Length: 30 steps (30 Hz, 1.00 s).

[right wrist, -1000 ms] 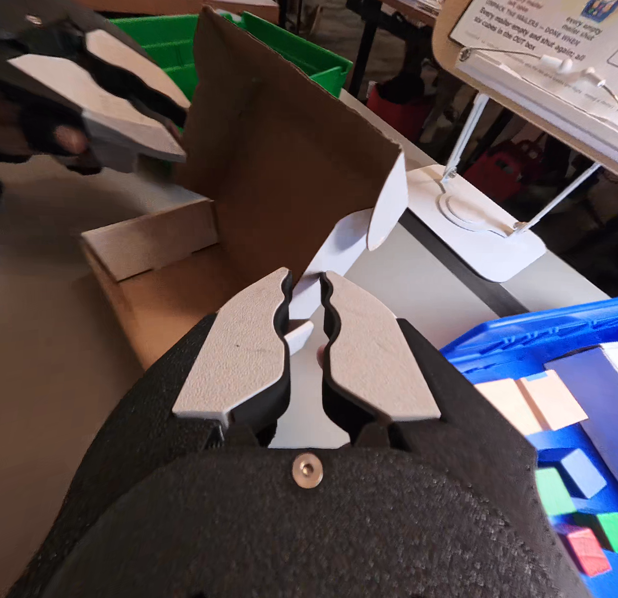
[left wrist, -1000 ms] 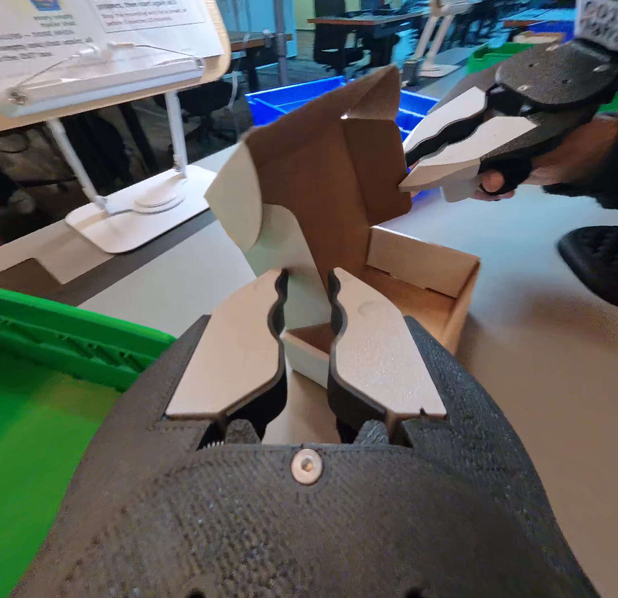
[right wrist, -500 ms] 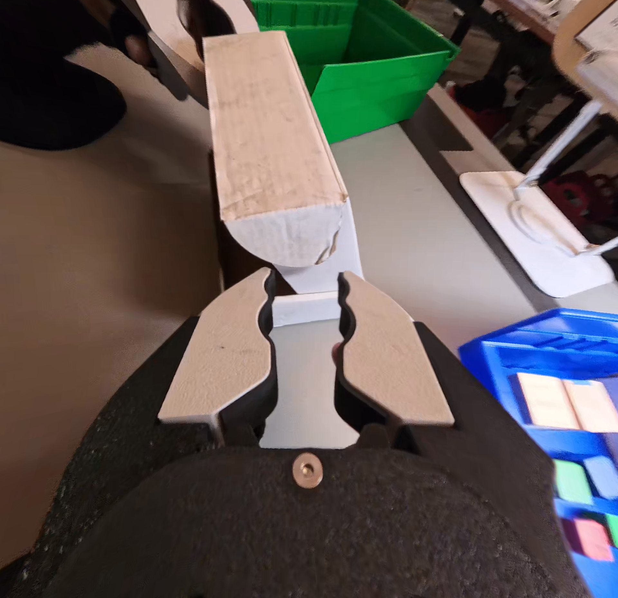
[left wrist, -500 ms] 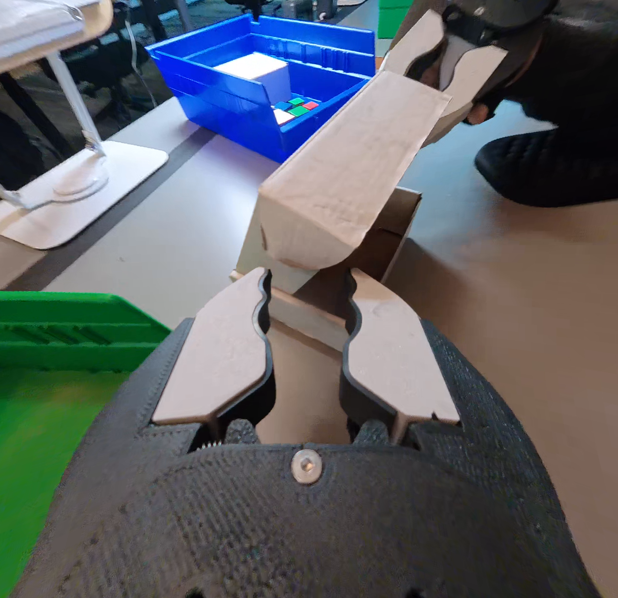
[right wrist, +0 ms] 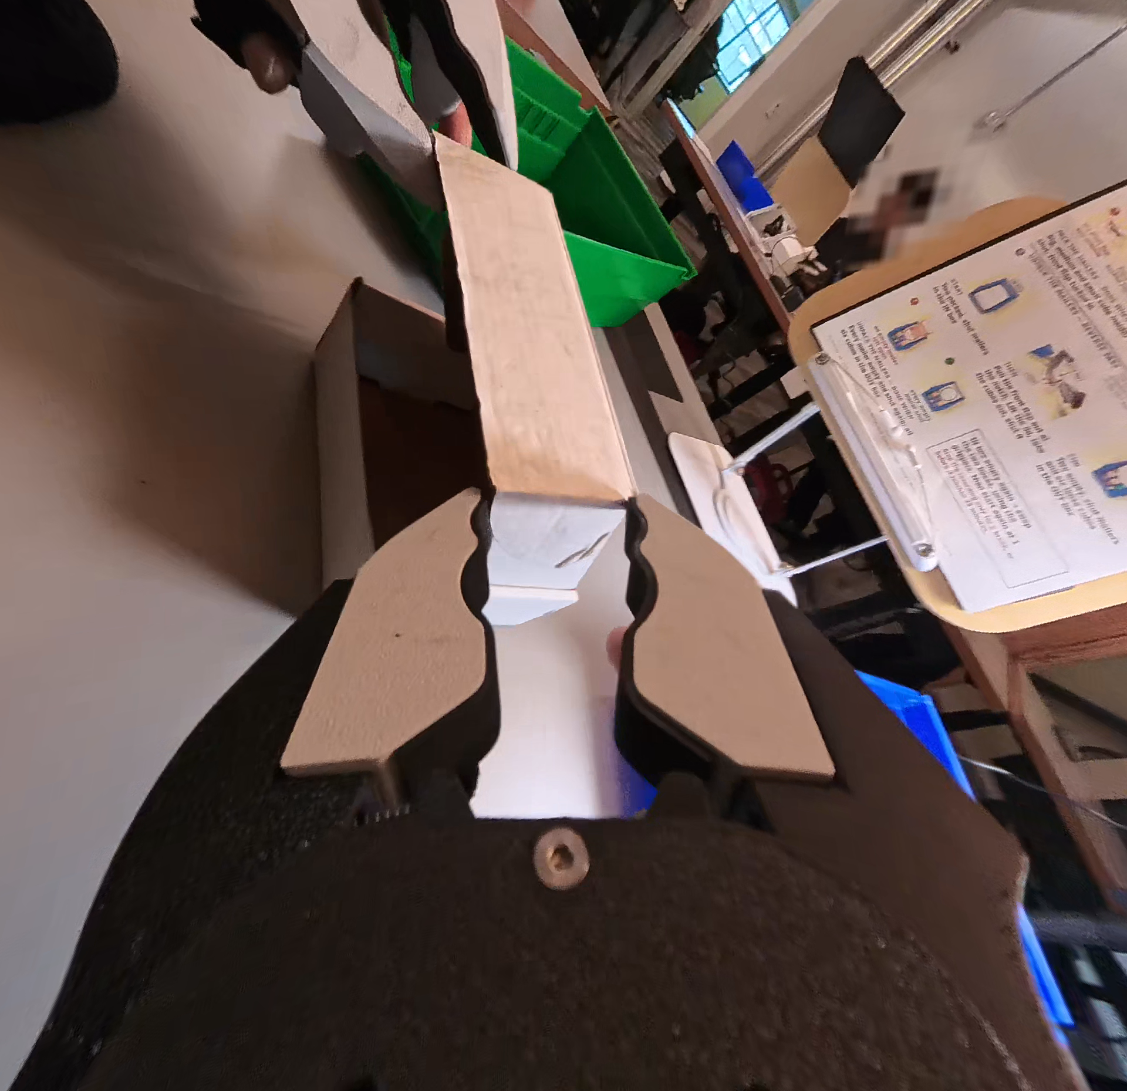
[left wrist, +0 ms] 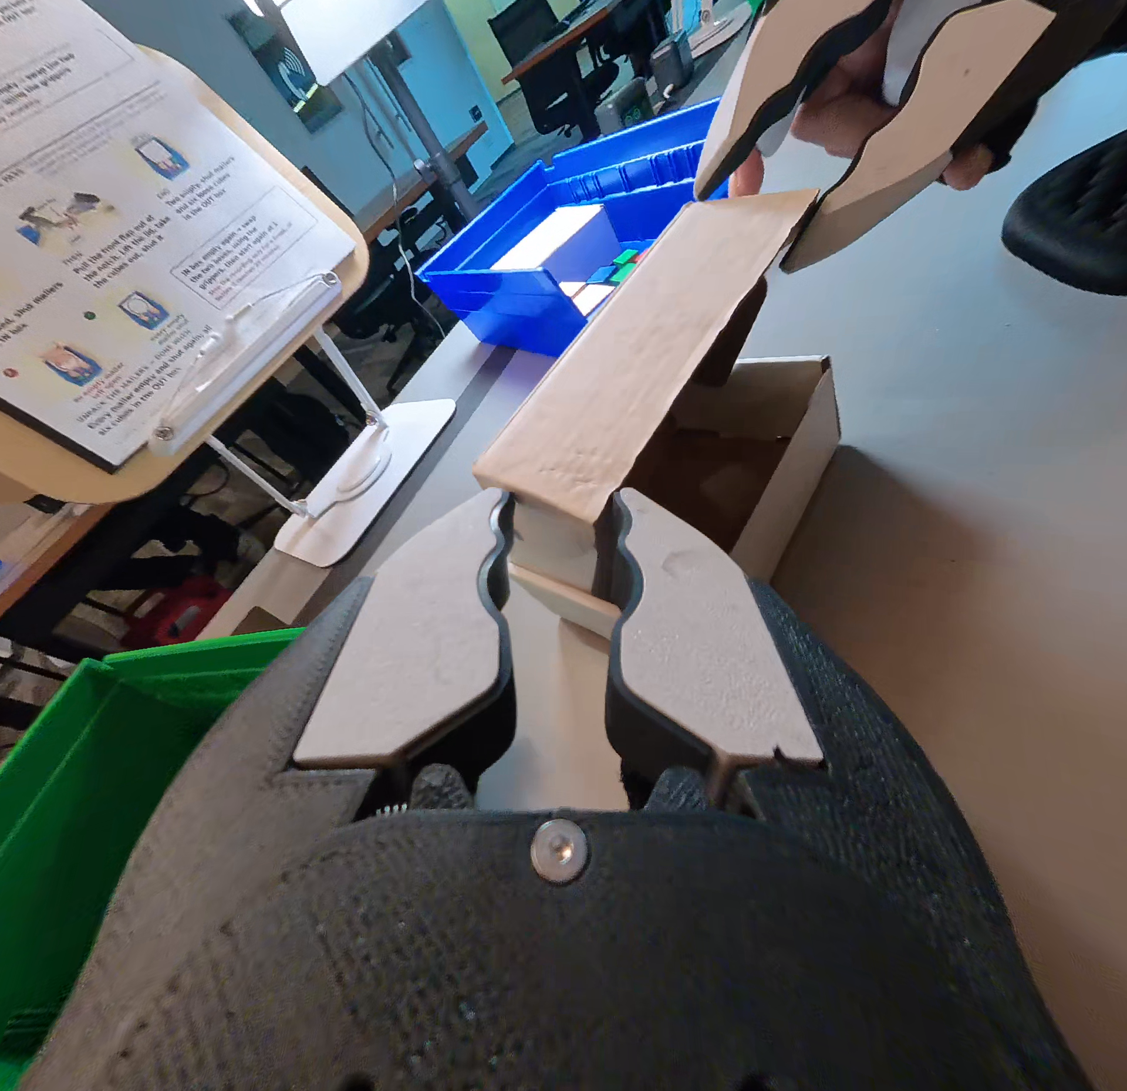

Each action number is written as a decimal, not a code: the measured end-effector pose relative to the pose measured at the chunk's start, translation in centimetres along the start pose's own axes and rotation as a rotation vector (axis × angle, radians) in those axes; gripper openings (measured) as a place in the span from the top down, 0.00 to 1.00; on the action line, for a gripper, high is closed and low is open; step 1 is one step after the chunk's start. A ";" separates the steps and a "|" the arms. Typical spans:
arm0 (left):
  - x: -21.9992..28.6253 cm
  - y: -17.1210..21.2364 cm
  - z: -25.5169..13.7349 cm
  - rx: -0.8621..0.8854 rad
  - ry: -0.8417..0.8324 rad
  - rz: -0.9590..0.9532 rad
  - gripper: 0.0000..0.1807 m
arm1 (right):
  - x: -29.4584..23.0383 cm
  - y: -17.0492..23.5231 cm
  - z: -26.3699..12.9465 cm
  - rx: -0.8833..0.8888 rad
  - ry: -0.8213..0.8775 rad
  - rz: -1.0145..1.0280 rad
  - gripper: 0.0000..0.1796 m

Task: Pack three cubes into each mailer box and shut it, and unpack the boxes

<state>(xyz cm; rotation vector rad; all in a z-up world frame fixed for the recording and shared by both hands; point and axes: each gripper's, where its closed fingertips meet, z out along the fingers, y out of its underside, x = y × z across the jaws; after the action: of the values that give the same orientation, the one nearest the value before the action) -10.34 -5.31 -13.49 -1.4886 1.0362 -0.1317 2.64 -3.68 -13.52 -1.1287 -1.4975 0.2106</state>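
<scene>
- Far left in the left wrist view, the green plastic bin [left wrist: 91, 775] sits on the pale grey table [left wrist: 951, 604], just beside the black gripper body.
- Above it stands the white document stand with a printed instruction sheet [left wrist: 152, 257], its flat white foot [left wrist: 372, 488] resting on the table's far edge.
- The left gripper [left wrist: 558, 513] has its pale fingers [left wrist: 427, 629] set at a middling gap, one on each side of the near end of the folded front flap of the brown-and-white cardboard mailer box [left wrist: 787, 452]; they flank the flap's end closely, but whether they press it I cannot tell.
- The mailer box lies on the table between the two grippers, its lid [left wrist: 640, 354] partly lowered over the tray, and the brown inside that shows holds no cubes.
- Behind the box, the blue plastic bin [left wrist: 536, 293] holds a white box and several small coloured cubes [left wrist: 622, 263].
- At upper right, the right gripper [left wrist: 793, 214] meets the lid's far end.
- In the right wrist view, the right gripper [right wrist: 558, 525] likewise brackets the lid's end [right wrist: 549, 537] with a middling opening, the flap filling most of the gap; a firm grip cannot be confirmed.
- Across the lid there, the left gripper [right wrist: 463, 141] touches the opposite end, with the green bin [right wrist: 610, 257] behind it.
- The instruction stand [right wrist: 976, 427] stands at far right.
</scene>
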 end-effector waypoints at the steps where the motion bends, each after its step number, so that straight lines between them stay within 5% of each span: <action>1: 0.2 0.0 -0.1 -0.008 0.020 -0.017 0.84 | -0.2 0.0 -0.1 0.002 -0.023 0.032 0.77; 16: 7.2 3.1 -1.8 -0.308 0.586 -0.652 0.84 | -6.8 2.8 -1.0 -0.221 -0.474 0.493 0.78; 30: 6.2 3.3 -2.8 -0.223 0.580 -0.753 0.77 | -6.5 3.6 -2.0 -0.190 -0.473 0.647 0.76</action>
<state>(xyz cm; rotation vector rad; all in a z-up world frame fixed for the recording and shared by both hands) -10.12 -10.90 -18.63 -2.0506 0.8923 -1.0587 5.16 -7.48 -19.79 -1.7877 -1.5263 0.8414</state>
